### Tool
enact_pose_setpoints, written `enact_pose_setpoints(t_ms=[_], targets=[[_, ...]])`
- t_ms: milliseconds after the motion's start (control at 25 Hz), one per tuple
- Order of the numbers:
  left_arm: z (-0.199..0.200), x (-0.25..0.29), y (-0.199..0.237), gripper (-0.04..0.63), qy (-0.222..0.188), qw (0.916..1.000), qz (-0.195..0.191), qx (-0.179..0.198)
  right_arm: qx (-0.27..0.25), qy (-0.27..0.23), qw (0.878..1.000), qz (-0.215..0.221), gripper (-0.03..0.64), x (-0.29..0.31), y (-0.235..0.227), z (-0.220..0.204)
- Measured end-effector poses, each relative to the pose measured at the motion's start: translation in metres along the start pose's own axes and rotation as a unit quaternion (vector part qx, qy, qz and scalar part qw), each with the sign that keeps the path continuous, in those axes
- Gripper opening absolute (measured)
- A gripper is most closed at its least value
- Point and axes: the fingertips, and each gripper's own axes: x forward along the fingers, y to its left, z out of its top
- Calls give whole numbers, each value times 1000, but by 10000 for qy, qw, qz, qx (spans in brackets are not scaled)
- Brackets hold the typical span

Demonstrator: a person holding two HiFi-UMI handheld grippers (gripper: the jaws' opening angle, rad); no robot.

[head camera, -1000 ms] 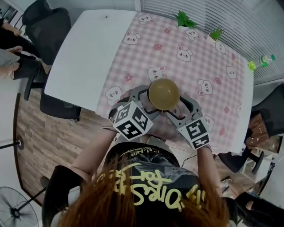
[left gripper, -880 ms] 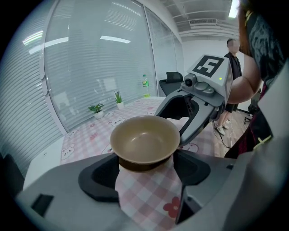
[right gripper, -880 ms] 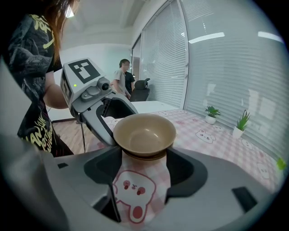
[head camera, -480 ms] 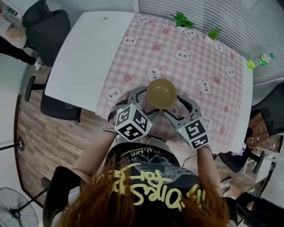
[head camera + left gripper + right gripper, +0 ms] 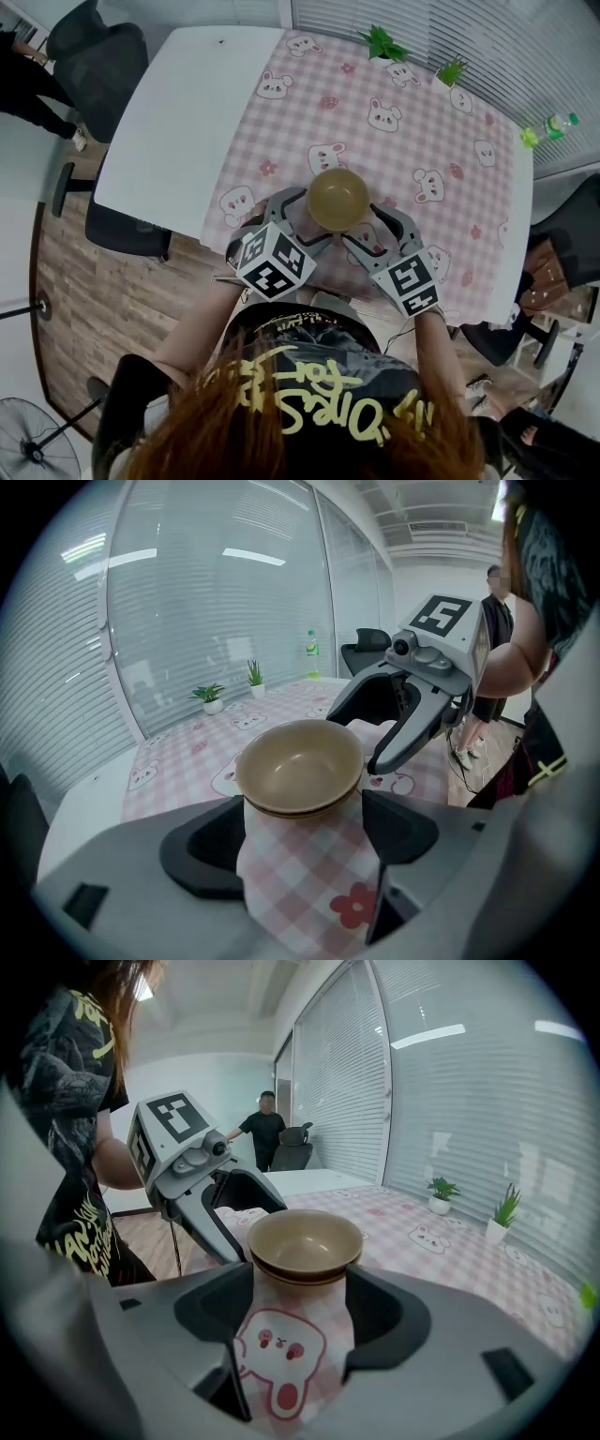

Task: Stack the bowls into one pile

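Observation:
Two tan bowls (image 5: 337, 199) sit nested in one pile on the pink checked tablecloth (image 5: 422, 131), near the table's front edge. My left gripper (image 5: 298, 217) is open just left of the pile, and my right gripper (image 5: 373, 228) is open just right of it. In the left gripper view the bowls (image 5: 300, 766) stand just past the tips of the left gripper (image 5: 305, 832), with the right gripper (image 5: 412, 714) beyond. In the right gripper view the pile (image 5: 305, 1241) stands just ahead of the right gripper (image 5: 295, 1312), with the left gripper (image 5: 202, 1194) behind it. Neither gripper grips the bowls.
Two small potted plants (image 5: 386, 42) stand at the table's far edge. A green bottle (image 5: 553, 127) lies off the far right. The white table part (image 5: 178, 122) lies left of the cloth, with office chairs (image 5: 98, 47) beyond. A person (image 5: 265, 1129) stands in the background.
The top bowl has settled a little lower onto the pile and shows its inside more plainly. Both grippers have stayed beside it, shifting only slightly.

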Motion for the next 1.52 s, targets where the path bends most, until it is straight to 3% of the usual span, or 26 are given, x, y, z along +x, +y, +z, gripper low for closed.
enact_pose_setpoints(t_ms=[440, 720, 1000, 1240, 1520], targets=[[-5, 0, 3, 393, -135, 9995, -59, -290, 109, 50, 9999, 54, 311, 1, -1, -6], [-1, -10, 11, 393, -423, 9979, 1, -493, 142, -112, 9998, -114, 311, -8, -4, -3], [25, -33, 18, 393, -1020, 9922, -11, -713, 365, -657, 9958, -529, 311, -33, -17, 22], [55, -51, 34, 391, -1432, 9878, 145, -595, 422, -1225, 9872, -925, 311, -59, -34, 62], [96, -84, 57, 383, -2083, 9758, 370, -559, 460, -1812, 9744, -1247, 311, -86, -48, 111]])
